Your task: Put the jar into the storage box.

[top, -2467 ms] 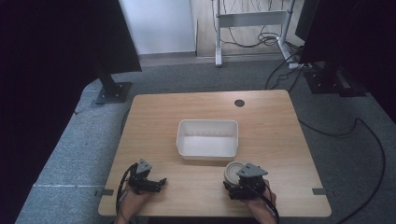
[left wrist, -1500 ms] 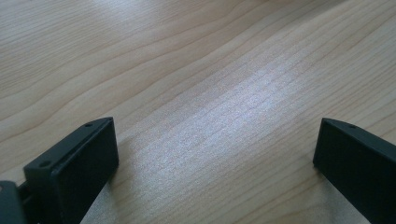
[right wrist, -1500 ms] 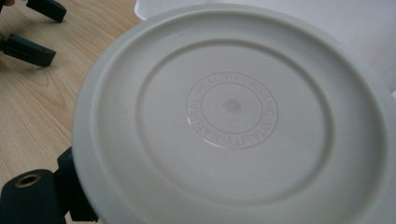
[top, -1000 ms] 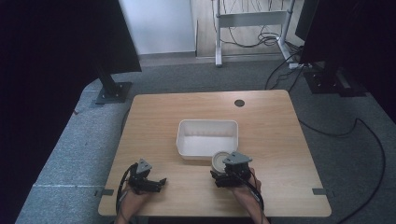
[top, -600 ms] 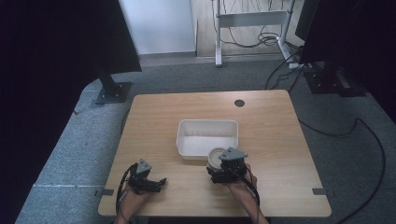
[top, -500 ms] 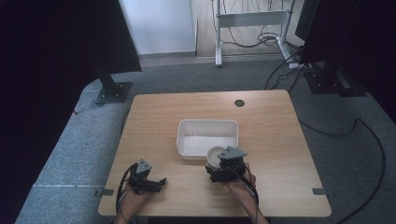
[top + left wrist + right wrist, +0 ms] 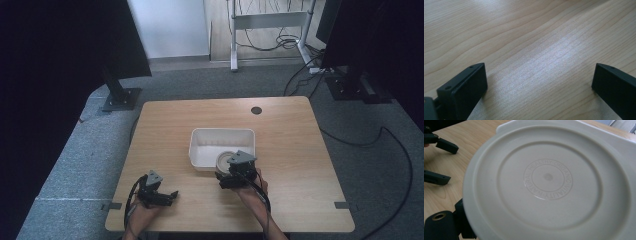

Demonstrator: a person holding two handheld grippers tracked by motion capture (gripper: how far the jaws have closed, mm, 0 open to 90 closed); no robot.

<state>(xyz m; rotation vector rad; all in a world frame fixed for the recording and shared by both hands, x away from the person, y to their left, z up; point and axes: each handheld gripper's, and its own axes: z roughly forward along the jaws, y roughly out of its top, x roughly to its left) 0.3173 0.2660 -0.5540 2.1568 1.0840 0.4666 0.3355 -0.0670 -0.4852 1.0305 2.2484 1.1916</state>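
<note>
One round white plastic lid [image 7: 549, 180] is pinched at its rim by the right gripper [image 7: 235, 175], over the near edge of the white tray [image 7: 200, 145]. It looks light, stiff and slippery. The left gripper [image 7: 159, 196] rests with jaws spread.

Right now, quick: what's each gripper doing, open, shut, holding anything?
Left gripper: open, holding nothing, low over the table.
Right gripper: shut on the round white lid, at the white tray.

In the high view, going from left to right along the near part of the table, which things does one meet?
Left gripper → round lid → right gripper, which holds the lid over the white tray's near edge.
</note>
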